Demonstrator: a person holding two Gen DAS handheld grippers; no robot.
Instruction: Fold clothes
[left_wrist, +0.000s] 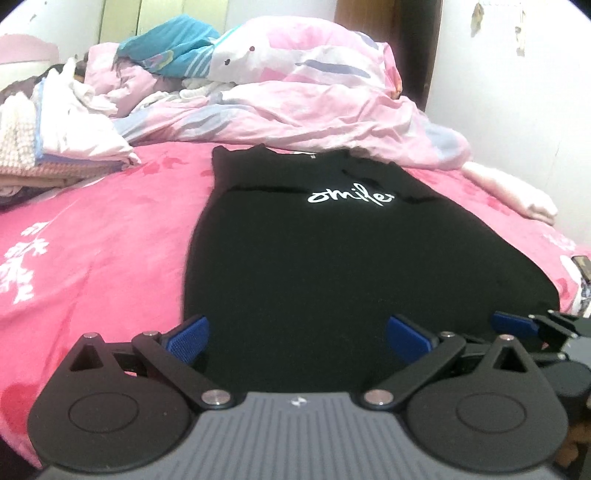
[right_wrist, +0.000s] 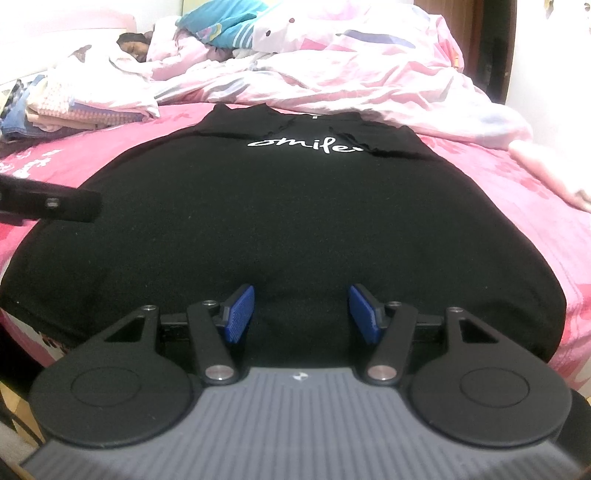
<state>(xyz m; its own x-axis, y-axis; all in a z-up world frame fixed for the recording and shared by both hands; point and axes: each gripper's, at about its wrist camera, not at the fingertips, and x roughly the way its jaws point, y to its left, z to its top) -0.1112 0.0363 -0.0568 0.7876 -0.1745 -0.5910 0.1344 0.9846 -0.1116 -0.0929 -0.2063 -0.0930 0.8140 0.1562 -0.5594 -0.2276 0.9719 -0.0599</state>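
Both tools sit at the near hem of the black cotton T-shirt (right_wrist: 288, 214) with white "smile" lettering, spread flat on the pink floral bed sheet (left_wrist: 96, 236). Left tool (left_wrist: 297, 334) gapes wide, gripping nothing; right tool (right_wrist: 301, 314) stands half-open, empty.

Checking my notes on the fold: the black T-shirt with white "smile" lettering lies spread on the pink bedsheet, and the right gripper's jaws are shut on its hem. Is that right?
Not quite. The right gripper has open jaws, blue pads apart above the hem with nothing clamped, as the right wrist view shows. The black T-shirt does lie spread on the pink bedsheet.
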